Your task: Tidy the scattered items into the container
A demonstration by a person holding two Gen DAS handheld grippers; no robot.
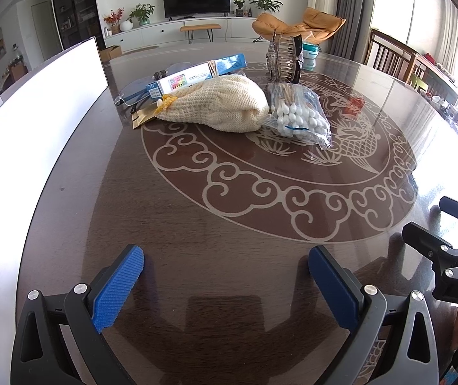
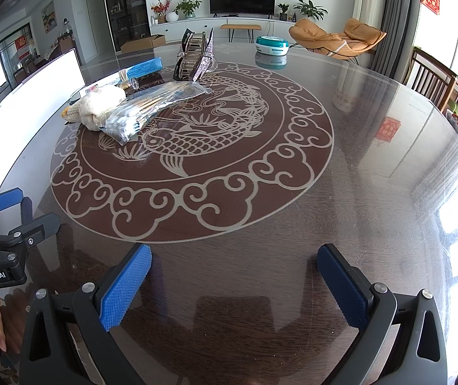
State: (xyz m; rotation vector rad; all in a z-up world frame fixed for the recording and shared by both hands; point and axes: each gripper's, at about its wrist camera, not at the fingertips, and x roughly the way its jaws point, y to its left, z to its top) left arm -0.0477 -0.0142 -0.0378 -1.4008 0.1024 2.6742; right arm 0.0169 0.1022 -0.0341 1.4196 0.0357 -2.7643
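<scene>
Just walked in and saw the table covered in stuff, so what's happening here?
A person holds a tool in each hand: left tool and right tool, both open and empty above the table. The knitted pouch, cotton swab bag and hair claw lie untouched; tidying has not started.

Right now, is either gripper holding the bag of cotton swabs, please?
No, the bag of cotton swabs lies on the table, with both grippers open and empty.
</scene>
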